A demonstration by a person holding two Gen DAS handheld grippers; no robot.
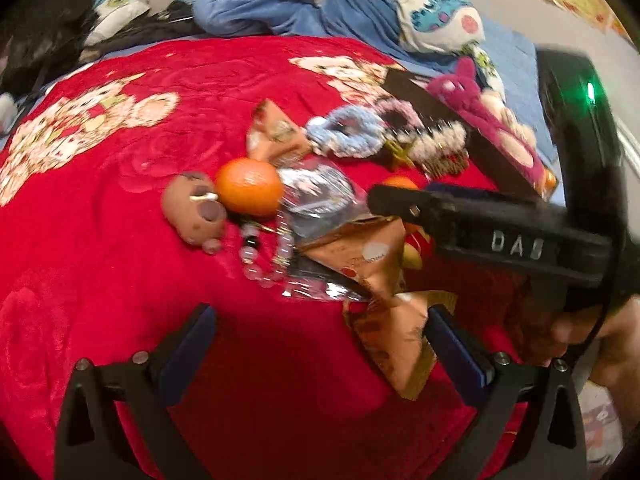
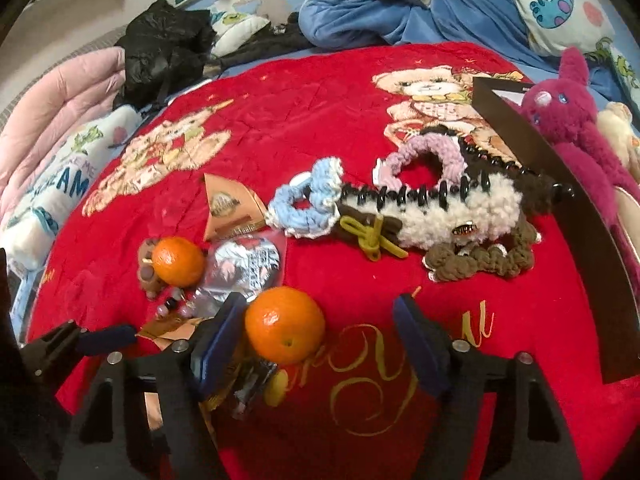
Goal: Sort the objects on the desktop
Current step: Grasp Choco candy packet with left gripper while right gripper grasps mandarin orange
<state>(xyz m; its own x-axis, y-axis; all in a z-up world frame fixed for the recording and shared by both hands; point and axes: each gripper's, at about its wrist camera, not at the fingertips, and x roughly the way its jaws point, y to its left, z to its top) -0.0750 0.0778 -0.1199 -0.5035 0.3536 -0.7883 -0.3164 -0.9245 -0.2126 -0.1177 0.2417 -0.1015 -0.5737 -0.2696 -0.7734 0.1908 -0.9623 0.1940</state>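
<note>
On the red blanket [image 1: 100, 240] lies a heap of objects. In the left wrist view an orange [image 1: 249, 186] sits by a brown plush paw [image 1: 195, 212], a bead bracelet [image 1: 266, 256], foil packets [image 1: 316, 196] and orange snack packets [image 1: 384, 320]. My left gripper [image 1: 320, 344] is open and empty, its right finger beside a snack packet. My right gripper [image 2: 316, 340] is open around a second orange [image 2: 285, 325], which lies near its left finger. The right gripper also shows in the left wrist view [image 1: 472, 224]. Crocheted scrunchies [image 2: 308, 204] and a fluffy hair clip [image 2: 452, 208] lie beyond.
A dark box edge [image 2: 560, 184] stands at the right, with a magenta plush toy [image 2: 576, 120] behind it. Blue bedding [image 2: 380, 12], a black bag [image 2: 164, 48] and a pink quilt [image 2: 52, 96] border the blanket at the back and left.
</note>
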